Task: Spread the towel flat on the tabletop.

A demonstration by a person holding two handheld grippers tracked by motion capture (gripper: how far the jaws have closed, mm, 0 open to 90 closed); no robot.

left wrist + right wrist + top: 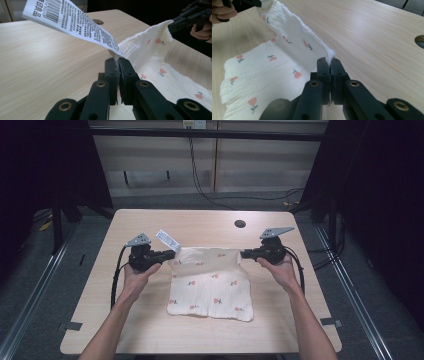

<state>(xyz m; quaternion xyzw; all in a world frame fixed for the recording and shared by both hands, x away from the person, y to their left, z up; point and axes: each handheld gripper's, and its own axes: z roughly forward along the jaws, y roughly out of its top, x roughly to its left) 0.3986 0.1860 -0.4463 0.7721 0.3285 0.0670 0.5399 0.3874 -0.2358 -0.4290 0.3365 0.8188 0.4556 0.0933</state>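
surface (150, 330): pale wood-grain top, rounded corners, round cable hole (240, 224) near far edge right of middle | on it: cream cloth (212, 292) with small red flowers, near part lying flat at centre, far edge lifted off the wood | floor (45, 290): grey carpet around it

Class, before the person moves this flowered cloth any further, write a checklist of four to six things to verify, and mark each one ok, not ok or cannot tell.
1. Left hand-held gripper shut on a far corner of the flowered cloth: ok.
2. Right hand-held gripper shut on the other far corner: ok.
3. Far edge lifted and stretched between the two: ok.
4. Near edge resting on the table: ok.
5. Printed care label free of the jaws: cannot tell.
6. Cloth lying smooth, without ripples along its near edge: not ok.
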